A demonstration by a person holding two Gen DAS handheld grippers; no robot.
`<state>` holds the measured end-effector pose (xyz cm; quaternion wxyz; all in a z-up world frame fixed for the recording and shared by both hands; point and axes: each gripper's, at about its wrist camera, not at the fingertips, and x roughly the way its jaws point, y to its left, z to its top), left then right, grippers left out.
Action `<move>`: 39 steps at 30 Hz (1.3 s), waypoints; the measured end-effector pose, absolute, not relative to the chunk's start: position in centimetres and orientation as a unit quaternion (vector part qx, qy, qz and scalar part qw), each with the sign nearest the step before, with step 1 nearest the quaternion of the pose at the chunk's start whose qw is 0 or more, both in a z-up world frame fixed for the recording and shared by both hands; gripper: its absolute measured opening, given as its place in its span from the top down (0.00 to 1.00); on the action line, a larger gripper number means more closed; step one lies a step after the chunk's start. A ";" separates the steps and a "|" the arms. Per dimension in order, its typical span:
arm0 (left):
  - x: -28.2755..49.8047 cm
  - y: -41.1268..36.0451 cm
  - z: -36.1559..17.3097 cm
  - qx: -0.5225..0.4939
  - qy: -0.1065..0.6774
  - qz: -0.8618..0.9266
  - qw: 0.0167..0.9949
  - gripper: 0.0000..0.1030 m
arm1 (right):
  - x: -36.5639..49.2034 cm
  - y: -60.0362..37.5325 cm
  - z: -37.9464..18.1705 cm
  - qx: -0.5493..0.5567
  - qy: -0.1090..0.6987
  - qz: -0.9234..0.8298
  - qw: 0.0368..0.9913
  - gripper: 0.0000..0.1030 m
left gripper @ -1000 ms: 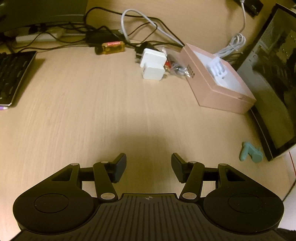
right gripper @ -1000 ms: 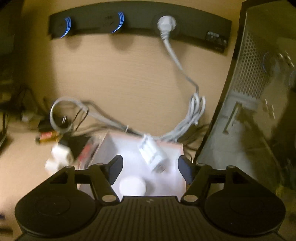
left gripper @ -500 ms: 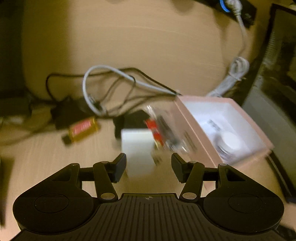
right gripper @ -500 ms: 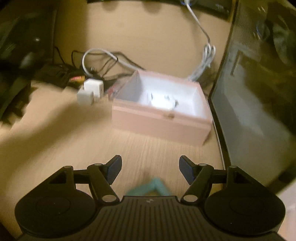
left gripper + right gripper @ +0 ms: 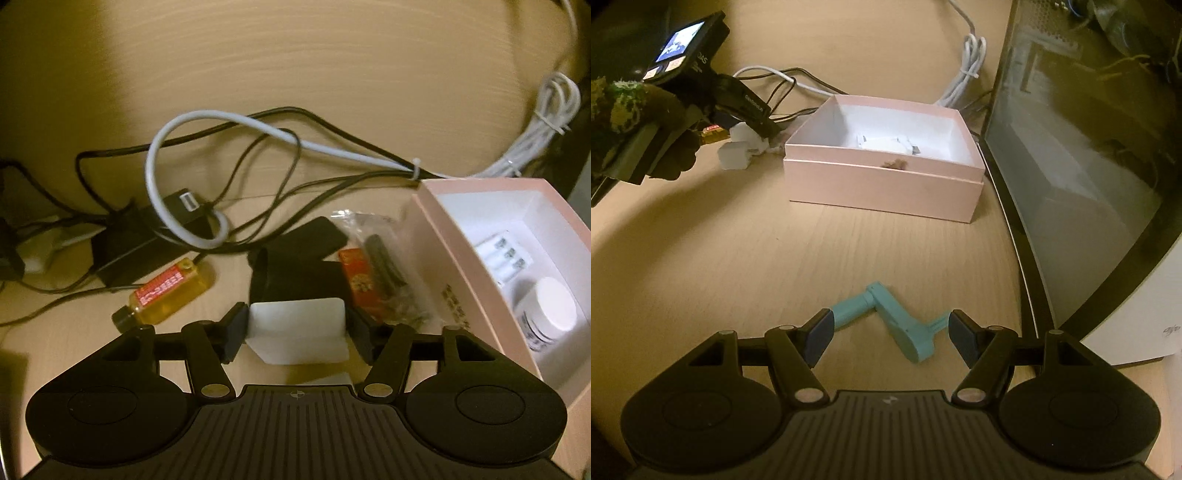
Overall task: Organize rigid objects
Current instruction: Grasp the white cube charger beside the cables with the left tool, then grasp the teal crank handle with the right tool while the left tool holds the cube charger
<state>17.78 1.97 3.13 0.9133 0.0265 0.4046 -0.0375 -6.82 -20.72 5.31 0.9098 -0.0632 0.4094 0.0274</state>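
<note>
Ahead of my left jaws, a bottle [image 5: 168, 291], a bag [image 5: 380, 266] and cables [image 5: 236, 177] crowd the desk [image 5: 295, 74], with the box [image 5: 454, 280] walling the right. Ahead of my right jaws the desk lies bare up to the box; a monitor [image 5: 1089, 147] blocks the right.

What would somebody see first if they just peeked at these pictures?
Probably the pink box in the middle of the desk, open on top with small white things inside. Next, the left gripper with its fingers on either side of a white block just left of the box, beside a little yellow bottle. Nearer the front, a teal plastic part lies on the wood between the right gripper's open fingers.
</note>
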 end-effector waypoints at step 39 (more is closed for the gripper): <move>-1.4 7.5 3.6 -0.090 0.411 -0.077 0.904 0.38 | -5.2 -21.9 4.1 -0.016 0.420 0.054 0.906 0.33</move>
